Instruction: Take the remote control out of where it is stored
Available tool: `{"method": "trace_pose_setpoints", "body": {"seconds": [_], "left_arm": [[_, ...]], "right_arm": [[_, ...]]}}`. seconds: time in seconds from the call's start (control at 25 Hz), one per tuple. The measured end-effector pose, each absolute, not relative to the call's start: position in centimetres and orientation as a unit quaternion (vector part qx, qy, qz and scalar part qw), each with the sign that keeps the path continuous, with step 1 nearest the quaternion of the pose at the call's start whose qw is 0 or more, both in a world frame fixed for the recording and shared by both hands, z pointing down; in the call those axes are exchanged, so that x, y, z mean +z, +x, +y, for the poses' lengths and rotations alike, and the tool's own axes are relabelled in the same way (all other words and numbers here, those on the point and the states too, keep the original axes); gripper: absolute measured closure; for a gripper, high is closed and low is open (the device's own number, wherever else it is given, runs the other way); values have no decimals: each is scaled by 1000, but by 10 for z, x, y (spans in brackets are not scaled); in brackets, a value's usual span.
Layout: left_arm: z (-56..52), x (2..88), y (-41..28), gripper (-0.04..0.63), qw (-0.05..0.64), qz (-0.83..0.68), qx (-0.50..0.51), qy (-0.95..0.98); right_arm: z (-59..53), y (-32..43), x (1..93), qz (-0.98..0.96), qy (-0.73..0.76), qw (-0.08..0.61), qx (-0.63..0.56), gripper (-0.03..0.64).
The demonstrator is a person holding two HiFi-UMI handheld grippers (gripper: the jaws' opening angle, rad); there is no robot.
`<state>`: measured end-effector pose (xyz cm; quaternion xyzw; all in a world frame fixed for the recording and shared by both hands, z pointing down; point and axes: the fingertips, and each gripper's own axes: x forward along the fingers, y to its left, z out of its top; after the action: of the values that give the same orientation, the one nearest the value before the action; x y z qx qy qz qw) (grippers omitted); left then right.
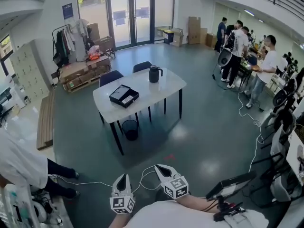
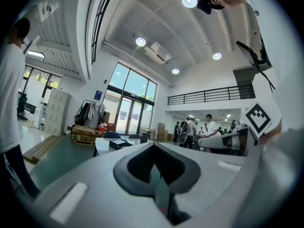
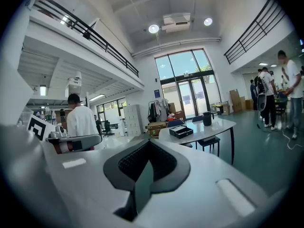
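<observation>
An open black box (image 1: 124,95) lies on the white table (image 1: 161,87) across the room; it also shows small in the left gripper view (image 2: 119,143) and the right gripper view (image 3: 181,131). At this distance I cannot make out a remote control in it. My left gripper (image 1: 122,179) (image 2: 154,163) and right gripper (image 1: 164,171) (image 3: 147,160) are held close to my body, far from the table. Both are shut with nothing between the jaws.
A black jug (image 1: 154,73) stands on the table's far end, a bin (image 1: 129,129) under it, two dark chairs (image 1: 110,77) behind. A person in white (image 1: 19,165) is at my left; several people (image 1: 237,46) stand at right. Cables (image 1: 251,122) lie on the floor.
</observation>
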<state>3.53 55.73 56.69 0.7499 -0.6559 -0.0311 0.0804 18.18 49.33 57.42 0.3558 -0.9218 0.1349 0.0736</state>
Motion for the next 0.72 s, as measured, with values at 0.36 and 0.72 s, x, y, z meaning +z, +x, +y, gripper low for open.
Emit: {"method": "trace_pose_setpoints", "body": {"seconds": [0.36,0.72], "left_arm": [[511,570,18,595,79,-647,-30,758],[429,563,-12,595,81,-660,-28,747]], "right_arm": [[443,171,589,-908,381,72,160,589],[352,148,583,-907,381,59,169,589]]}}
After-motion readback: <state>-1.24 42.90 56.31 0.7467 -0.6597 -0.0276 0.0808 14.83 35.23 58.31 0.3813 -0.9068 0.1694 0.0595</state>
